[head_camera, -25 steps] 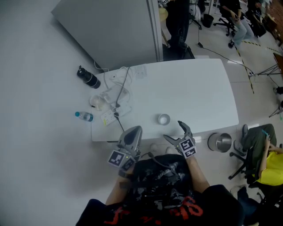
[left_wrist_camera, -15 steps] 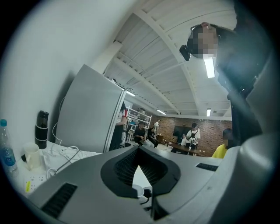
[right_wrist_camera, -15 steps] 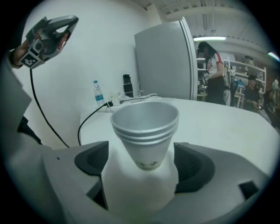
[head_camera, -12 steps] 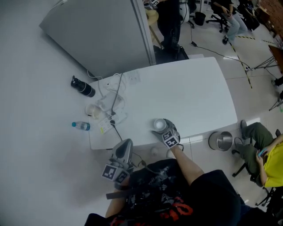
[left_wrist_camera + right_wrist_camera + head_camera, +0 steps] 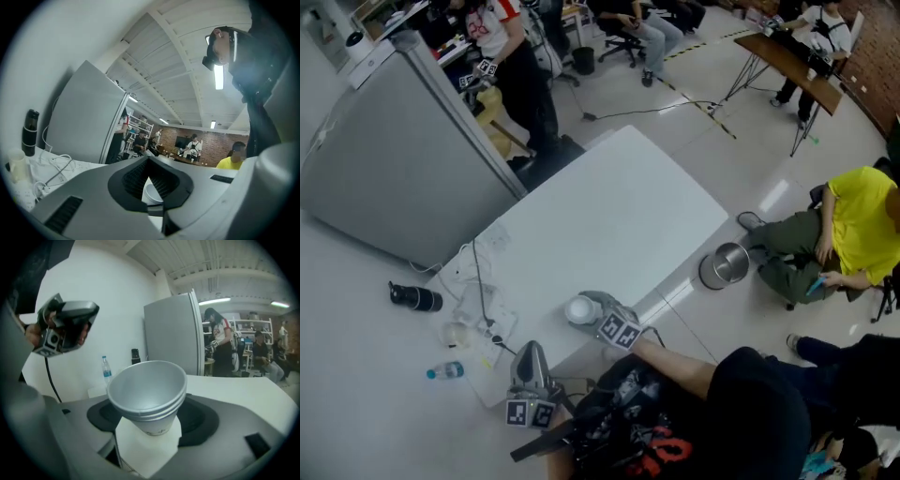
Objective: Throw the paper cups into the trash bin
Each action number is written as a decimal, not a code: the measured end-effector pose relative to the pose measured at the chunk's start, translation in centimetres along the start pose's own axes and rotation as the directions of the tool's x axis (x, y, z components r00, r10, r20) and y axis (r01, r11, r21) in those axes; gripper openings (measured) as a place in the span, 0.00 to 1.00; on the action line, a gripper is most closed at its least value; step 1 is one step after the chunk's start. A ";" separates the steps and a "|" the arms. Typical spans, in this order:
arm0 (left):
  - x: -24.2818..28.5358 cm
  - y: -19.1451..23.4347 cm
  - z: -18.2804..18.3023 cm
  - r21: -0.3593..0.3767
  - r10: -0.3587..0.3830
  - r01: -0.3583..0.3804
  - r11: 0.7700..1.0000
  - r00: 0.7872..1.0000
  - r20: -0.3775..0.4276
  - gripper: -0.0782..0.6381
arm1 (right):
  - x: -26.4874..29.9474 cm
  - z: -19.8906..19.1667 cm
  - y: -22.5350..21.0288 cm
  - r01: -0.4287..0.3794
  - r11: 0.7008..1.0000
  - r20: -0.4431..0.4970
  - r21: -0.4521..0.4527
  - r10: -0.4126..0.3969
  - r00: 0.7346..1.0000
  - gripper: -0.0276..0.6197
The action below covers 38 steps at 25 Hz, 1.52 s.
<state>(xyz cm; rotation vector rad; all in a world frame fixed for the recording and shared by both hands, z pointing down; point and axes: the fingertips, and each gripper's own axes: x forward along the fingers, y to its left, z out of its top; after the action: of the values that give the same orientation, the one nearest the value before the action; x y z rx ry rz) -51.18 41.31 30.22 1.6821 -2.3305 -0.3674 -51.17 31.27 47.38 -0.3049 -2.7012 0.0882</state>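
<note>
A stack of nested white paper cups (image 5: 578, 309) stands near the front edge of the white table (image 5: 609, 211). My right gripper (image 5: 594, 308) is around the paper cups (image 5: 147, 390), which tilt between its black pads; the jaws are closing and the pads touch the cups' base. The left gripper (image 5: 532, 363) hangs below the table's front corner, jaws together and empty; through them I see the paper cups (image 5: 152, 193) ahead. The left gripper (image 5: 65, 326) also shows in the right gripper view. A round metal trash bin (image 5: 727, 265) stands on the floor right of the table.
Cables and a power strip (image 5: 478, 314) lie at the table's left end, with a clear water bottle (image 5: 447, 371) and a black bottle (image 5: 414, 297) nearby. A grey cabinet (image 5: 394, 159) stands behind. A seated person in yellow (image 5: 853, 225) is close to the bin.
The right gripper has moved forward onto the paper cups and its jaws have narrowed around them. The head view has swung round; the left gripper stays low by the table edge.
</note>
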 end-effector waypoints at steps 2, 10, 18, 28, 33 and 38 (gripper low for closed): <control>1.6 -0.9 0.1 0.017 -0.071 0.071 0.997 0.997 -0.013 0.10 | -2.5 2.7 0.0 0.032 0.999 0.059 0.035 -0.034 0.998 0.58; 3.6 -4.8 0.3 0.027 -0.224 0.225 0.974 0.973 -0.049 0.10 | -11.7 8.9 0.9 0.153 0.986 0.201 0.070 -0.165 0.966 0.58; 7.0 -6.9 0.1 0.035 -0.340 0.344 0.938 0.936 -0.088 0.10 | -18.4 10.6 -1.4 0.334 0.940 0.245 0.073 -0.342 0.907 0.58; 12.9 -17.9 -2.3 0.064 -0.474 0.490 0.869 0.864 -0.171 0.10 | -28.7 9.6 -5.4 0.452 0.881 0.307 0.138 -0.472 0.827 0.58; 15.7 -24.2 -3.7 0.059 -0.525 0.543 0.837 0.830 -0.187 0.10 | -35.6 7.5 -8.3 0.534 0.829 0.292 0.166 -0.559 0.776 0.58; 17.5 -31.0 -6.5 0.041 -0.599 0.621 0.783 0.770 -0.221 0.10 | -43.0 4.5 -10.0 0.618 0.758 0.272 0.209 -0.652 0.708 0.58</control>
<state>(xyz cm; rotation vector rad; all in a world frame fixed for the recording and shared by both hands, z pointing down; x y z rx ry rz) -26.81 14.86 26.59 2.3949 -1.6299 -0.1647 -16.86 11.72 27.19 0.7594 -2.9487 0.0767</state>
